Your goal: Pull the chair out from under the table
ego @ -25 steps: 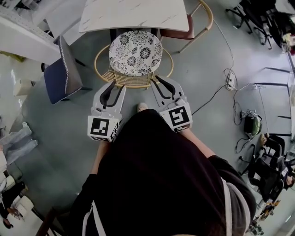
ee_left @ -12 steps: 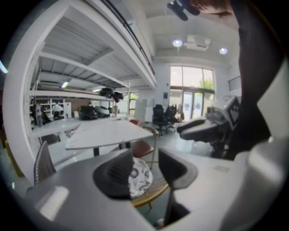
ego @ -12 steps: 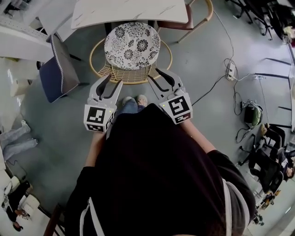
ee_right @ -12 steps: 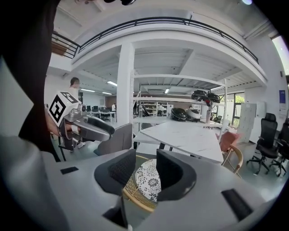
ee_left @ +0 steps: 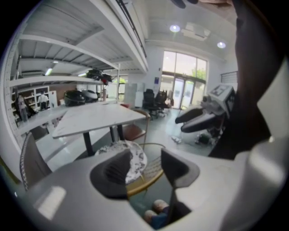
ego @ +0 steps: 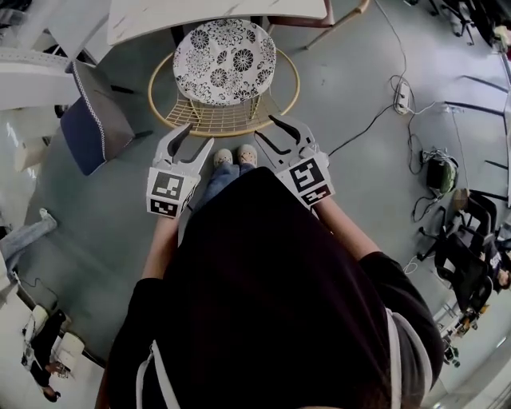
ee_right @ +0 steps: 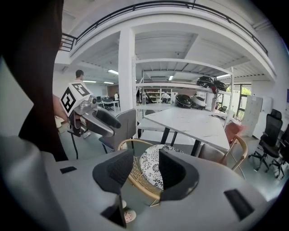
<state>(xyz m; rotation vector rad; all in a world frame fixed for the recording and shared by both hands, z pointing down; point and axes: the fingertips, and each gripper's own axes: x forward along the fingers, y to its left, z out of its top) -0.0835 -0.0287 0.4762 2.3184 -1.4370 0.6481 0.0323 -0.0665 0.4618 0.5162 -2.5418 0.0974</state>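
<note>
Rattan chair point(ego: 223, 121) stands almost clear of the worktop point(ego: 160, 20) edge, so your left gripper point(ego: 190, 137) and right gripper point(ego: 266, 128) have just opened their fingers wide, empty, apparently releasing it.

The left gripper point(ego: 192, 136) and right gripper point(ego: 266, 126), jaws just opened wider with nothing between them, hang just short of the round wicker chair with floral seat point(ego: 224, 62), which stands at the white marble bench point(ego: 200, 9).

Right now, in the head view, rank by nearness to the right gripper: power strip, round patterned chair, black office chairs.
The right gripper, its jaws just opening, holds nothing.
1. Round patterned chair, just ahead.
2. Power strip, floor, farther right.
3. Black office chairs, far right edge.
</note>
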